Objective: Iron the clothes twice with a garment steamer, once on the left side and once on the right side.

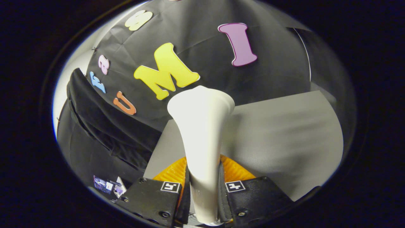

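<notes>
Nearest to you, the gripper (202, 190) has its jaws drawn in tight on the handle of the white garment steamer (201, 133), one finger pressing on each side of it, so the steamer is firmly in your grip. The handle rises straight up from between the fingers and widens into a flared head just ahead of them, tilted a little away from you. Behind the lower handle, close to the fingers, you can see a ribbed orange part (235, 171), though you cannot tell what it belongs to. To the left of the fingers, low down, lies a small printed tag or card (107, 185), too small to make out. Beyond the steamer, a pale grey worktop (284, 136) spreads out to the right, somewhat blurred. Farther off on the left, the dark clothes (104, 120) hang in folds against the booth's black cloth wall (196, 34), well apart from the steamer's head, which does not touch them.
</notes>
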